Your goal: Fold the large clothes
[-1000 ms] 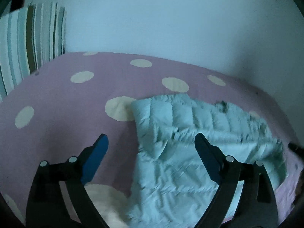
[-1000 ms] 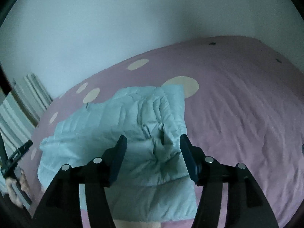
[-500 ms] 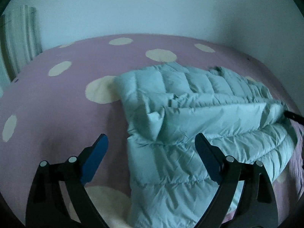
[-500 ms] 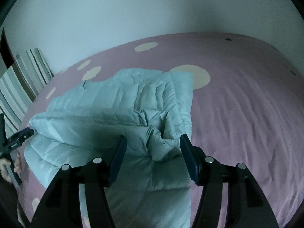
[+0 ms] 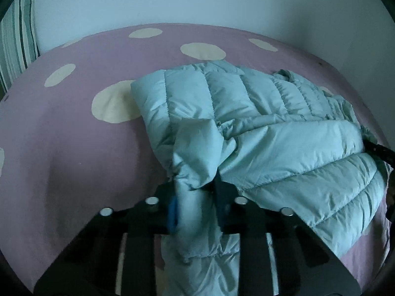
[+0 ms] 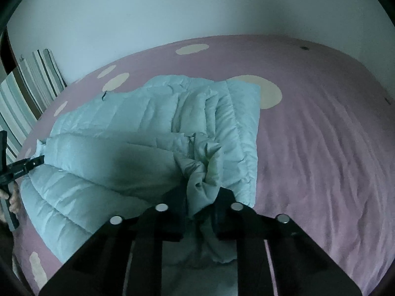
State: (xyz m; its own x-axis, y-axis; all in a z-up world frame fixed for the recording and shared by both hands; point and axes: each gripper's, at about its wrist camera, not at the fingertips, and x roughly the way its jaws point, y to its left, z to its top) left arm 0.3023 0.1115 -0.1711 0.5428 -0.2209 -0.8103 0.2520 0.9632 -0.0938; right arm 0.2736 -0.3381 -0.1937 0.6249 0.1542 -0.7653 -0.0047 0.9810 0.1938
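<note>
A pale blue quilted puffer jacket (image 5: 259, 128) lies partly folded on a pink bed with cream dots (image 5: 74, 148). My left gripper (image 5: 195, 197) is closing its jaws, and a bunched fold at the jacket's left near edge is pinched between them. In the right wrist view the same jacket (image 6: 123, 153) spreads to the left, and my right gripper (image 6: 200, 204) is closing on a gathered fold at the jacket's right near edge. The other gripper (image 6: 22, 166), with a hand on it, shows at the far left of that view.
A striped cushion (image 5: 17, 39) leans against the white wall at the bed's left end; it appears again as the striped cushion (image 6: 29, 86) in the right wrist view. Bare pink sheet (image 6: 321, 148) stretches to the right of the jacket.
Both grippers have dropped toward the jacket and gone from wide open to closed on folds of it. The jacket now fills more of each view.
</note>
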